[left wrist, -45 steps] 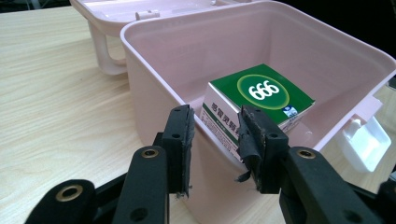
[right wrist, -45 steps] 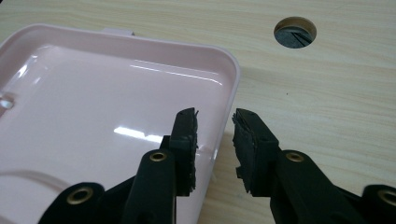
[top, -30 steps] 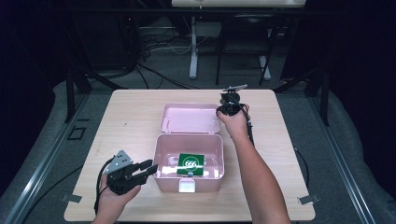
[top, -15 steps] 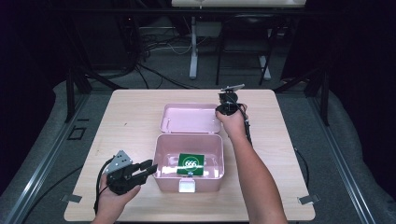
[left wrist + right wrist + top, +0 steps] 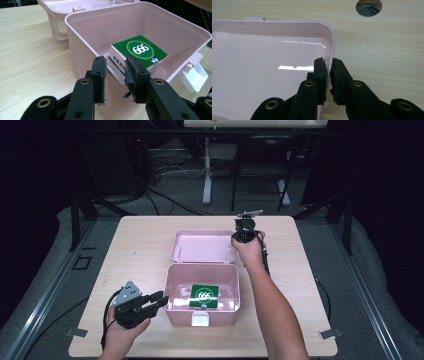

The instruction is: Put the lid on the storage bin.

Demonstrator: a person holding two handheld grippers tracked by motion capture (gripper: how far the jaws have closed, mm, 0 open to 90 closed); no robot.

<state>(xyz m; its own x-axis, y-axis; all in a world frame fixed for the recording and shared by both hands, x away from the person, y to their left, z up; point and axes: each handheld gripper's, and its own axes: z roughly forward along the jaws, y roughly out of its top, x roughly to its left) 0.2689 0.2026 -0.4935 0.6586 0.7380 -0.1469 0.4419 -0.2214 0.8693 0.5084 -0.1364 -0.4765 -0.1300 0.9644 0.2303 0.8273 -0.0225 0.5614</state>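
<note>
Little has shifted since a second ago: my left gripper (image 5: 150, 304) has eased a touch closer to the near-left wall of the pink box (image 5: 202, 312), while my right gripper (image 5: 243, 236) stays clamped at the lid (image 5: 202, 246); nothing else on the desk (image 5: 145, 245) has moved.

Right jaws stand nearly closed, pinching the rim of the lid at its rounded corner (image 5: 329, 50); the lid lies folded back flat on the desk behind the box. Left jaws are part open and hold nothing; in the left gripper view they hover just outside the box's wall (image 5: 85, 50), with the green carton (image 5: 138, 53) beyond them. That carton rests tilted on the floor of the box, towards its near side.

I judge the step in hand to be closing the box; the carton is already in. Next the right gripper must swing the lid up and over on its hinge, and the left should steady the box so it does not slide.

Box and lid are glossy moulded plastic, smooth, with rounded corners and a pale latch (image 5: 193, 76) at the front; slippery, I would guess. Carton is printed card, sharp-edged, with a white "666" in a ring. Desk is pale wood-grain laminate with a round cable hole (image 5: 369, 6).
</note>
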